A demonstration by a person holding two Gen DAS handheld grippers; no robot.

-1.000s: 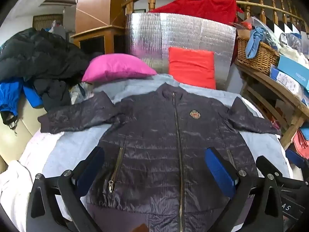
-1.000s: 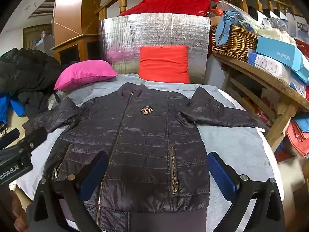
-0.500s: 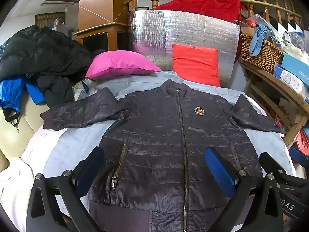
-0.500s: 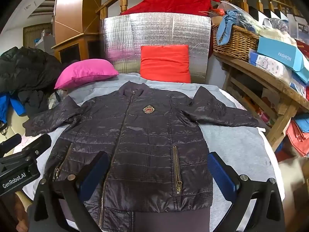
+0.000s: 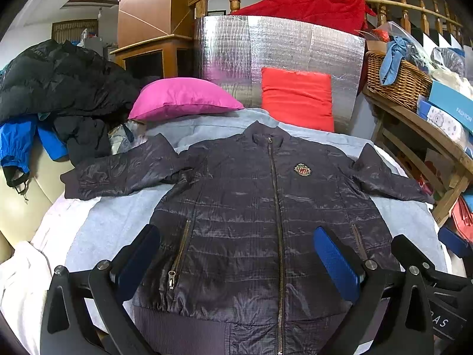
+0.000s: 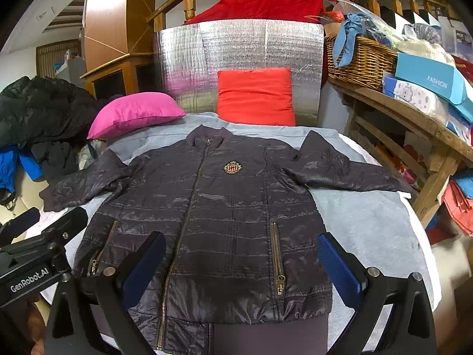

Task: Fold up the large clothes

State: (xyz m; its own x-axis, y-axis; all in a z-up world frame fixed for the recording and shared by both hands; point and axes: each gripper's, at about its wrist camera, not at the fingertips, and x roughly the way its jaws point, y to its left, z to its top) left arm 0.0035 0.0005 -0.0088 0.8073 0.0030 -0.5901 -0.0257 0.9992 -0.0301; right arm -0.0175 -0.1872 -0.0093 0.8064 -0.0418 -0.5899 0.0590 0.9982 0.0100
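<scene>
A dark quilted zip jacket lies flat, front up and zipped, on a grey blanket, both sleeves spread sideways. A crest badge sits on its chest. My left gripper hovers open above the hem, nothing between its blue pads. My right gripper hangs open over the lower front, likewise holding nothing. Each gripper's body shows at the edge of the other's view, the right one's and the left one's.
A pink pillow and a red cushion lean at the far end against a silver foil panel. Dark and blue coats pile at the left. A wooden shelf with a wicker basket and boxes stands right.
Both grippers have drawn back and risen slightly, so the jacket sits a little lower and farther in each view. The jacket itself has not moved.
</scene>
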